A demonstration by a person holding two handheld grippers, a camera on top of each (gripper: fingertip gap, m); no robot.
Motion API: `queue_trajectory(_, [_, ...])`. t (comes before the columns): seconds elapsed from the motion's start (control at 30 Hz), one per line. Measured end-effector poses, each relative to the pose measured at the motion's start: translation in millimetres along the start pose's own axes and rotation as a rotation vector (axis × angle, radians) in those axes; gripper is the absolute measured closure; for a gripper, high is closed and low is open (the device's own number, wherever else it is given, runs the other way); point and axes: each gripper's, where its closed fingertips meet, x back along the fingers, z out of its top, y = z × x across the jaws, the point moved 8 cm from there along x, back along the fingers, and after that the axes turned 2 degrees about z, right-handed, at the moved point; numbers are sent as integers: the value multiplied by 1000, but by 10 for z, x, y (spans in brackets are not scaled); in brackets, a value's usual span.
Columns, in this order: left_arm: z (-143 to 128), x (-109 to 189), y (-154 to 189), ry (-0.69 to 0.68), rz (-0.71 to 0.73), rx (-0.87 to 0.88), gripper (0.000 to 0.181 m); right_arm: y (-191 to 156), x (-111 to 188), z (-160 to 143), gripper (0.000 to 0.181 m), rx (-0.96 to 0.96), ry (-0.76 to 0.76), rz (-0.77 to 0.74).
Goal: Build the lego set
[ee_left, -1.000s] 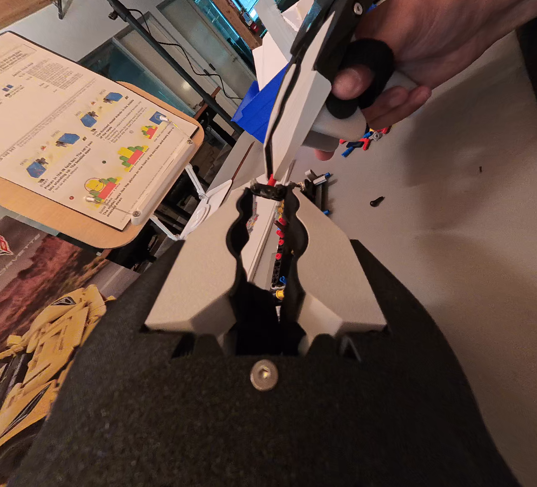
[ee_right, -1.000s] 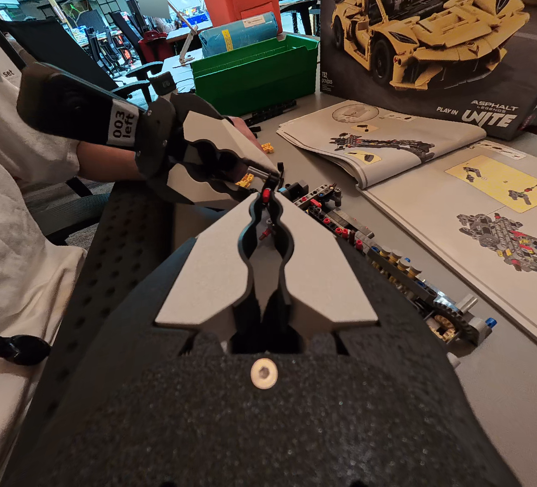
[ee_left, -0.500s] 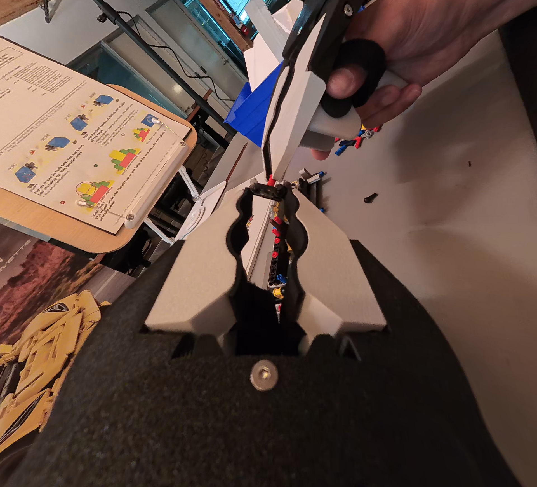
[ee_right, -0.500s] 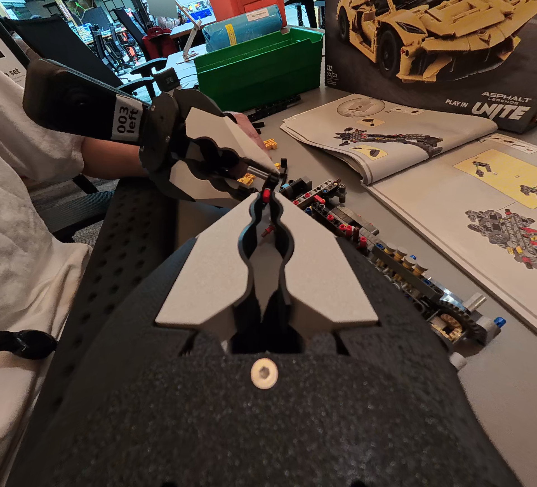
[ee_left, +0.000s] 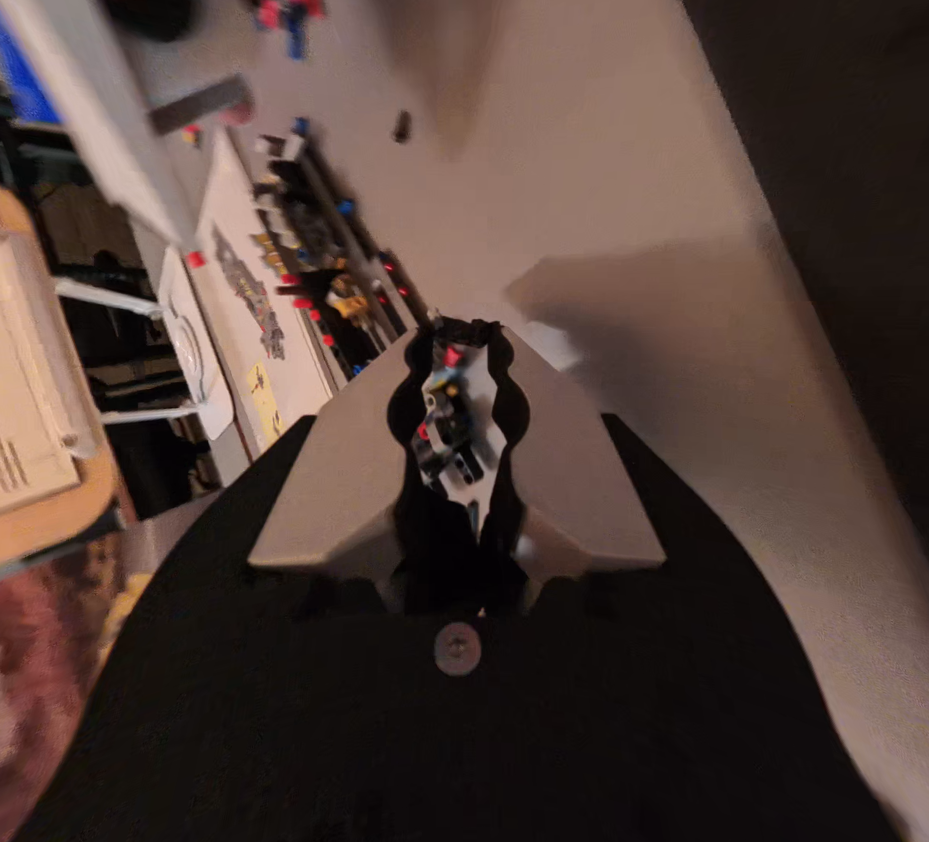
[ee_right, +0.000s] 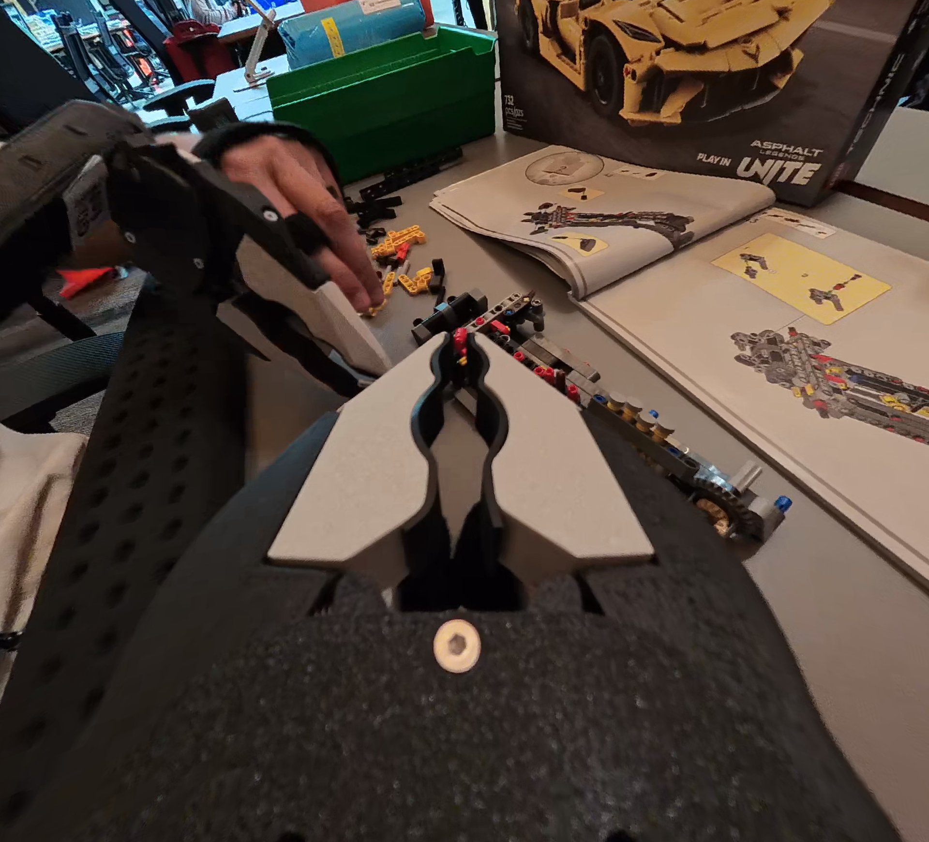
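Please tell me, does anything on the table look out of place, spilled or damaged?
Nothing looks damaged. Loose yellow and black pieces lie scattered near the green bin, not inside it, which is usual mid-build. The long chassis lies flat beside the open manual. The left wrist view is too blurred for details.

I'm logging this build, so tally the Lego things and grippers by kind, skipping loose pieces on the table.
Grippers: 2, left gripper, right gripper
Held pieces: 2, black piece, red piece
Set box: 1
Instruction booklet: 1
Partly built chassis: 1
Total: 7
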Motion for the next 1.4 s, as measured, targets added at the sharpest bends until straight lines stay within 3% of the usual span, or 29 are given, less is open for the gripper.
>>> queue_trajectory(0.1, [8,52,128,-131,-197,-191,161,-13,-16,-19,177,3,-14,3])
queue_trajectory(0.2, [53,114,162,-166,-309,-281,161,-23,-12,-26,177,-2,-14,14])
queue_trajectory(0.33, [84,113,164,-188,-326,-301,157,-32,-11,-30,177,-15,-12,33])
queue_trajectory(0.57, [48,227,214,-112,-308,81,148,-62,-21,-32,177,-27,-11,67])
queue_trajectory(0.67, [-75,223,249,-36,-246,311,152,-66,-25,-32,177,-30,-11,74])
queue_trajectory(0.77, [-150,193,288,56,-276,616,144,-64,-29,-33,177,-32,-12,77])
queue_trajectory(0.87, [-169,170,329,119,-272,790,144,-58,-26,-42,179,-31,-16,72])
queue_trajectory(1.03, [-166,138,407,178,-288,895,146,-61,-36,-44,177,-34,-19,78])
queue_trajectory(1.13, [-150,124,398,170,-256,887,158,-74,-45,-49,177,-27,-24,81])
queue_trajectory(1.4, [-128,121,385,166,-206,857,158,-117,-75,-71,177,-21,-47,106])
